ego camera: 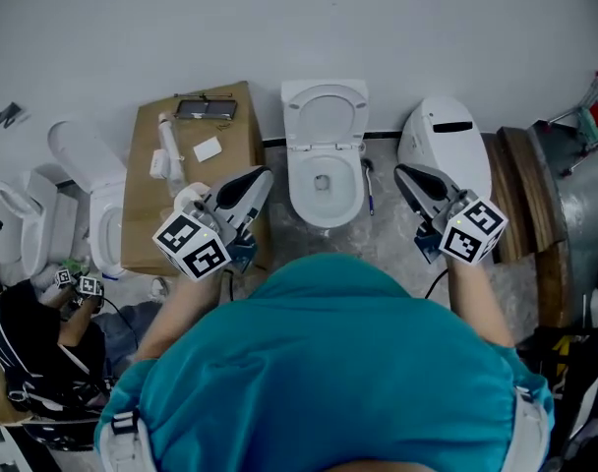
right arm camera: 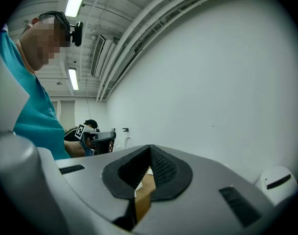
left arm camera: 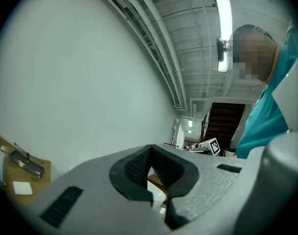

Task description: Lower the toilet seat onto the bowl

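A person in a teal shirt (ego camera: 328, 362) fills the lower half of the head view and faces a pale wall. At 10 o'clock from them a large cardboard box (ego camera: 147, 214) lies flat on the floor. Straight ahead at 12 o'clock stands a white toilet. Its bowl (ego camera: 297, 190) is uncovered, and the toilet seat (ego camera: 293, 121) appears raised, standing behind the bowl against the wall. A second white toilet (ego camera: 442, 146) with its lid down sits at 3 o'clock of the first, and more white toilets (ego camera: 92, 180) stand at 9 o'clock beyond the box. Another person in dark clothes (ego camera: 24, 342) crouches at the lower left.

The left hand-held gripper (ego camera: 264, 175) (left arm camera: 150, 148) sits at about 8 o'clock of the bowl, over the box's near corner. It points toward the wall, its jaw tips are pressed together, and it holds nothing. The right hand-held gripper (ego camera: 401, 171) (right arm camera: 150, 148) sits at about 4 o'clock of the bowl, between the two toilets. Its jaws are likewise closed and empty. The seat lies beyond and between the two tips, apart from both, at 1 o'clock from the left gripper and 11 o'clock from the right.

On the box lie a dark flat device (ego camera: 206, 109) and a small white card (ego camera: 208, 149). A thin blue-handled item (ego camera: 369, 190) stands just beside the bowl at its 3 o'clock.
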{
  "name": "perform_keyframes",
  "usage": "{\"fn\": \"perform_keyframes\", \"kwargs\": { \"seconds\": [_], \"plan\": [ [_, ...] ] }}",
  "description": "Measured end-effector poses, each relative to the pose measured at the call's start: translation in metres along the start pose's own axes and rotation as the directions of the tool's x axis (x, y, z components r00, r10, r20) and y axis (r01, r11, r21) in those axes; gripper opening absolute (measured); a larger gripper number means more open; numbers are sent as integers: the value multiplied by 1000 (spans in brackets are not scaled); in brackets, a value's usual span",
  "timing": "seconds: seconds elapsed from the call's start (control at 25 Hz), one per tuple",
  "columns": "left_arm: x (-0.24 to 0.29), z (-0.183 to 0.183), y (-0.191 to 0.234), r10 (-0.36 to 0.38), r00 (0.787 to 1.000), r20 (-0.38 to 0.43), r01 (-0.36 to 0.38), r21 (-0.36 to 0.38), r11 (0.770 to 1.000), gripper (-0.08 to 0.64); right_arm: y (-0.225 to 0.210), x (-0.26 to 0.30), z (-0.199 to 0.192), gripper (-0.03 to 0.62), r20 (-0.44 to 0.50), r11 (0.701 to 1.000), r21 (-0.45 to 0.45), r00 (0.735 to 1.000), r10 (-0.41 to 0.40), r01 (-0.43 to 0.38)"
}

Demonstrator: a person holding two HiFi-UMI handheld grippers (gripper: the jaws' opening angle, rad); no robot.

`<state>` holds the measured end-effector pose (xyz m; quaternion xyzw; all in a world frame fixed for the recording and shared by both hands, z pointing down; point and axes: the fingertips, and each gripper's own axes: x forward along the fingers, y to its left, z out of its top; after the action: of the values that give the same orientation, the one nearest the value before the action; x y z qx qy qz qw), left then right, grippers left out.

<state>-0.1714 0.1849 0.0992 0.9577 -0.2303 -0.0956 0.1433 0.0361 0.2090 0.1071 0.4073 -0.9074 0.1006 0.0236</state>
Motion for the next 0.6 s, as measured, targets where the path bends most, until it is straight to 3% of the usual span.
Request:
{"fn": "perform_keyframes", "kwargs": {
  "seconds": [0.32,0.6],
  "plan": [
    [29,-9,55,68,998,3,-68,-25,997,3,-56,51,-3,2,-14,998,8,998,59,-59],
    [113,-15,94,194,981,9,-194,-8,981,3,-167,86,-1,2,-45,985,8,984,173,-172]
  ]
}}
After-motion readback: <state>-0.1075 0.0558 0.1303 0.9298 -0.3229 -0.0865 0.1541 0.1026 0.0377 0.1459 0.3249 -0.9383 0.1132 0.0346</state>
